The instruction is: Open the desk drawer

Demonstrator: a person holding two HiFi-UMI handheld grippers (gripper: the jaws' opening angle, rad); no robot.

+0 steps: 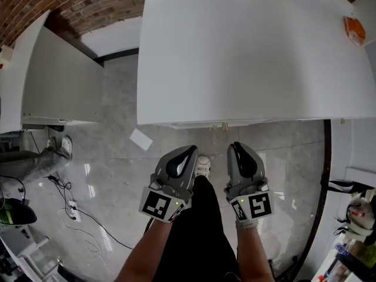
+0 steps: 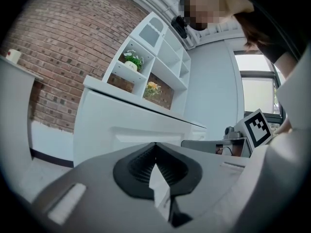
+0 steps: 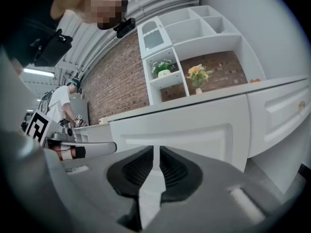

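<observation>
Although the white panelled desk drawer (image 3: pixel 194 130) sits fully closed under the front edge of the plain white tabletop (image 1: pixel 247 57), neither tool touches it. The left gripper (image 1: pixel 189 150) and the right gripper (image 1: pixel 237 146) hang side by side above the grey marble-look floor (image 1: pixel 111 157), just short of the desk. Each pair of fingers is pressed together at the tips with nothing between. The approach seems to be the step in hand. Next, one gripper would need to spread its fingers, move forward, close on the small brass-coloured knobs (image 1: pixel 219 126) and pull straight back.
</observation>
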